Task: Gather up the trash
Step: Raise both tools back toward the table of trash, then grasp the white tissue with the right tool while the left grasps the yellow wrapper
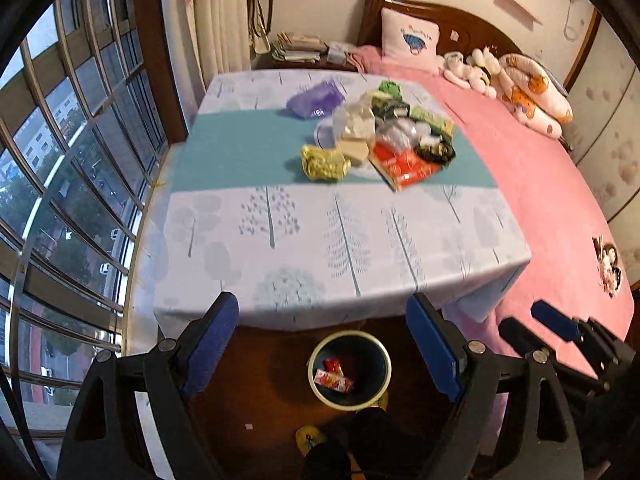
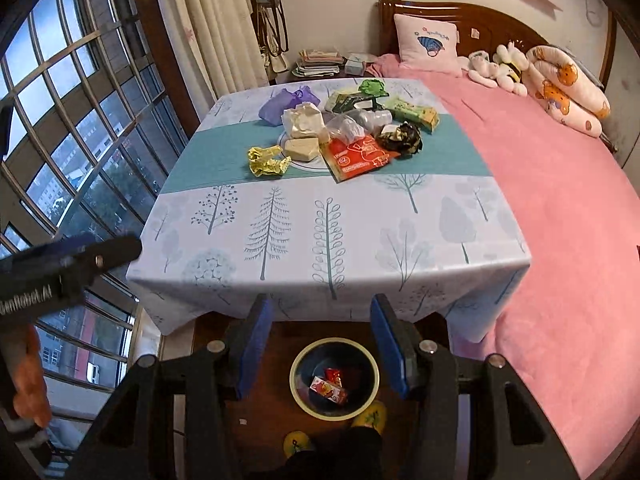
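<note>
Hovering over a round dark waste bin with a pale rim, the left gripper has its blue-padded fingers spread wide with nothing between them. The right gripper hangs over the same bin, fingers parted and empty. Two small red-and-white wrappers lie inside the bin (on the floor, just below the counter's near edge). Far back on the counter with the tree-print cloth sits a pile of crumpled trash, with a yellow foil wrapper at its left and a purple plastic bag behind.
</note>
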A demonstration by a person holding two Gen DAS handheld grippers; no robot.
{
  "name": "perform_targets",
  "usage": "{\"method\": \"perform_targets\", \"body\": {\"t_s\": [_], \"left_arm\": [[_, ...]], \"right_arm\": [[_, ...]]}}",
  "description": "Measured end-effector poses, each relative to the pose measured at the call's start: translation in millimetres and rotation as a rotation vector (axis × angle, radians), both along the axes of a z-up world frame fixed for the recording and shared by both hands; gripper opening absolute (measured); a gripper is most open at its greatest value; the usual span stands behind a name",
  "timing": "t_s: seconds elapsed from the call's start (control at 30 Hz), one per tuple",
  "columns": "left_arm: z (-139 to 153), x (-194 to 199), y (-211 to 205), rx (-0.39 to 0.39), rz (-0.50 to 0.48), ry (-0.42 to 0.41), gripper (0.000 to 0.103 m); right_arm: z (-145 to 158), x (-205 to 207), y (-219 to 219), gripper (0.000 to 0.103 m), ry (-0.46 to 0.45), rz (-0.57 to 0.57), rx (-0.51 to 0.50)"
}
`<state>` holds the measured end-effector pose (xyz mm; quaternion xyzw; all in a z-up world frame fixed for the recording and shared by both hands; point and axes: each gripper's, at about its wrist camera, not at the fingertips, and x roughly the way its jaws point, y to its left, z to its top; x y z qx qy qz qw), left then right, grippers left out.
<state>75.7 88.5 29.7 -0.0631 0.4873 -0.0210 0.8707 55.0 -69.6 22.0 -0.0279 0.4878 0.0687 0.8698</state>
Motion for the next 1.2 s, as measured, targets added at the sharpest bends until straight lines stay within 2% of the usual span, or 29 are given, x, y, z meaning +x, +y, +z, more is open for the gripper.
{"method": "perform_targets", "body": {"t_s": [0.27,0.43,0.6,0.87,1.07,1.2], "left_arm": [[12.4,12.7,4.8,-0.017,0.029,-0.029,0.085],[8.5,31.9,7.8,-0.058,0.045,0.000,0.085],[1.3,60.4,14.7,-0.114,0.102,0.033,0.085],[-22.7,130.4,15.3,-0.095,0.240,0.072,0.085],[-60.9,192.4,16.2,-0.153,0.404,0.170,0.085],[-89.6,223.4,13.3,-0.177,0.505,0.231,0.085]], "right_arm": [[14.9,11.6,1.8,0.051,-0.049,0.020,0.005],[19.0,30.2,3.1,0.051,-0.068,0.044,0.011],[19.2,59.3,0.9,0.051,-0.076,0.076,0.027],[6.4,151.5,1.7,0.051,-0.077,0.200,0.031],[-14.2,248.8,8.0,0.051,0.001,0.366,0.039],[-33.4,303.8,22.3,0.051,0.059,0.524,0.037]]}}
